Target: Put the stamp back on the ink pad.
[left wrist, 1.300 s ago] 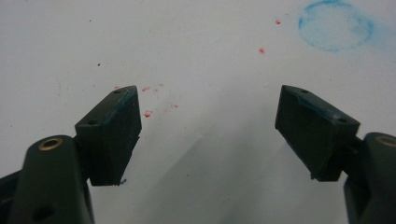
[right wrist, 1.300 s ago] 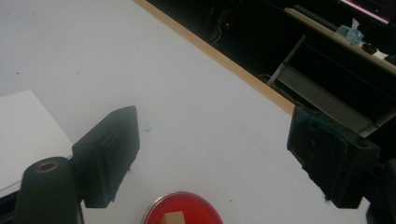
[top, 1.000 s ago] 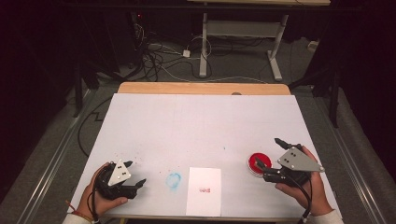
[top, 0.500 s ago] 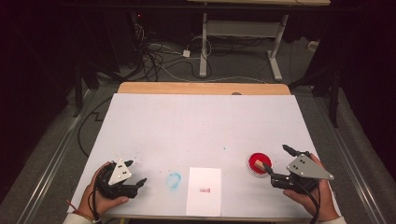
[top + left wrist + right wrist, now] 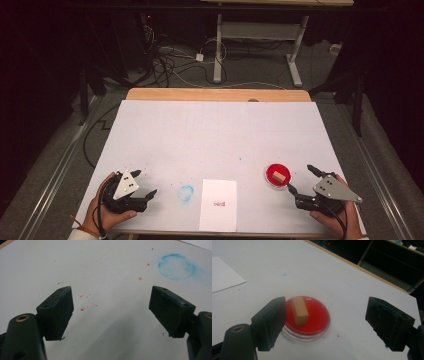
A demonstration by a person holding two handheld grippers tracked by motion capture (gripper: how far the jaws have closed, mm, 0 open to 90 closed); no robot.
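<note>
Resting on the bench (image 5: 220, 130) near its right front edge, the red dish (image 5: 278, 176) is seen with a tan block (image 5: 279, 176) lying inside. Right gripper (image 5: 300, 179) is held just right of the dish, fingers (image 5: 270, 322) spread, empty. Left gripper (image 5: 142, 183) is held at front left, fingers (image 5: 56, 312) spread, empty, near a blue ring stain (image 5: 186, 193)

lab workspace, white table (image 5: 220, 135), floor cables (image 5: 170, 55), desk frame (image 5: 260, 35) behind
</note>
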